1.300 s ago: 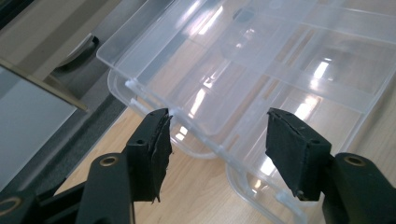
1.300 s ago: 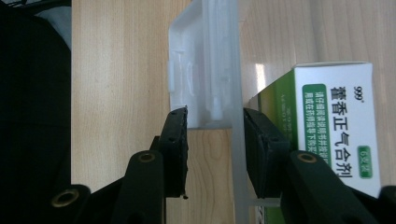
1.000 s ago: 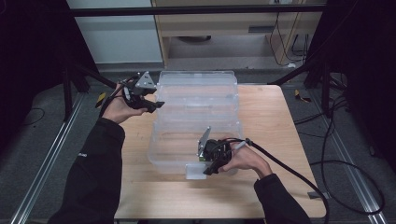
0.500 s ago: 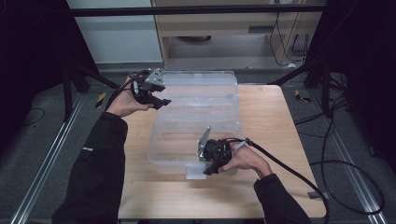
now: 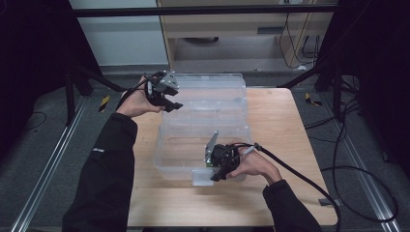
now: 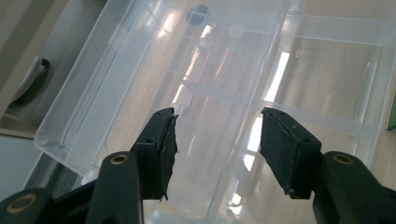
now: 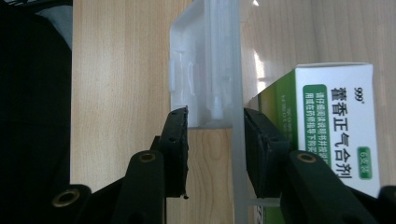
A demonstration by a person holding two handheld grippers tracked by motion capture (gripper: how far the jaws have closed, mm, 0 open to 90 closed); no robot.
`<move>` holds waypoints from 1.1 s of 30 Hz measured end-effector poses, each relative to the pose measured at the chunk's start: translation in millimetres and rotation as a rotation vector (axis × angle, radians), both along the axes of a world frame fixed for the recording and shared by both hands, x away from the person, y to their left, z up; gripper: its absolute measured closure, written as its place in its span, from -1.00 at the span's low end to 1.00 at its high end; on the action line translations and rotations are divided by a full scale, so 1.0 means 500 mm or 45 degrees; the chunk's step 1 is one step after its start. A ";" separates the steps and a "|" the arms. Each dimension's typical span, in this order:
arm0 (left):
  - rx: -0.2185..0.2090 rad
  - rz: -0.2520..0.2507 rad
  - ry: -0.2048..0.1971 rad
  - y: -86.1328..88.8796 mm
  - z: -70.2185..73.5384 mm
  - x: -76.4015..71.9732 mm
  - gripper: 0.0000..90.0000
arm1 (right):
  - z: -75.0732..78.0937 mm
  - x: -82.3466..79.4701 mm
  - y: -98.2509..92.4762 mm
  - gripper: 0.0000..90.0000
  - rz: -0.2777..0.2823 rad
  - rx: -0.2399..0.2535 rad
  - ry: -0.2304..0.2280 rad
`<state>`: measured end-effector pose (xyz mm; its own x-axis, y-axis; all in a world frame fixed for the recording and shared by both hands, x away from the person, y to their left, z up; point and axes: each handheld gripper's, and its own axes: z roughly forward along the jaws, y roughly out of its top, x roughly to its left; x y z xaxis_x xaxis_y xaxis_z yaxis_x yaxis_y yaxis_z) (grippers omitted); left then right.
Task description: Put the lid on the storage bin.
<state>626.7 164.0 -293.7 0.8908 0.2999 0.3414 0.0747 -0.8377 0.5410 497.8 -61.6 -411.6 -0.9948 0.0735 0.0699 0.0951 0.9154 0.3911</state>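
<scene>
A clear plastic storage box sits open on the wooden table, its lid laid back on the far side. At the middle of the box's near wall hangs its latch flap, and the right gripper straddles it. In the right gripper view the two black jaws stand a moderate way apart, with the flap and the wall's edge between them. The right-hand pad lies against the clear wall; the left-hand pad is close to the flap, but whether it presses cannot be told. Just beyond the right-hand jaw, on the far side of the clear wall, stands a white and green medicine carton printed with Chinese characters. To the left of the jaws lies bare table wood.

The left gripper hovers over the lid's left end, held in the person's left hand, well apart from the right gripper. Its jaws have just been closing, yet they stand wide, with nothing between them; in the left gripper view the ribbed clear lid lies beneath them, and beyond it the box's divided compartments. A black cable trails from the right gripper across the table's near right part.
</scene>
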 end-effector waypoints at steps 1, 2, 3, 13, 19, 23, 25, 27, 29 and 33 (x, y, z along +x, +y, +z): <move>0.005 -0.005 0.004 -0.002 -0.002 0.001 0.01 | 0.000 0.000 0.000 0.40 0.000 0.001 -0.001; 0.010 -0.008 0.008 -0.004 -0.004 0.002 0.02 | 0.000 0.000 0.000 0.40 -0.001 0.001 -0.004; 0.019 -0.009 0.008 -0.006 -0.006 0.003 0.02 | 0.000 0.000 0.000 0.40 0.007 0.001 -0.002; 0.072 -0.026 0.040 -0.015 -0.018 0.019 0.18 | 0.000 0.000 0.000 0.40 0.014 0.002 -0.004; 0.101 -0.049 0.064 -0.022 -0.024 0.020 0.32 | 0.000 0.000 0.000 0.40 0.013 0.002 -0.006; 0.126 -0.063 0.068 -0.031 -0.031 0.020 0.44 | 0.000 0.000 0.000 0.40 0.016 0.003 -0.006; 0.121 -0.065 0.065 -0.034 -0.031 0.019 0.46 | 0.000 0.000 0.000 0.40 0.016 0.004 -0.008; 0.146 -0.066 0.073 -0.035 -0.028 0.018 0.51 | -0.001 0.000 0.000 0.40 0.016 0.005 -0.012; 0.148 -0.069 0.062 -0.036 -0.029 0.018 0.53 | -0.001 0.000 -0.001 0.40 0.017 0.006 -0.013; 0.172 -0.084 0.053 -0.040 -0.028 0.015 0.61 | -0.001 -0.001 0.000 0.40 0.015 0.005 -0.012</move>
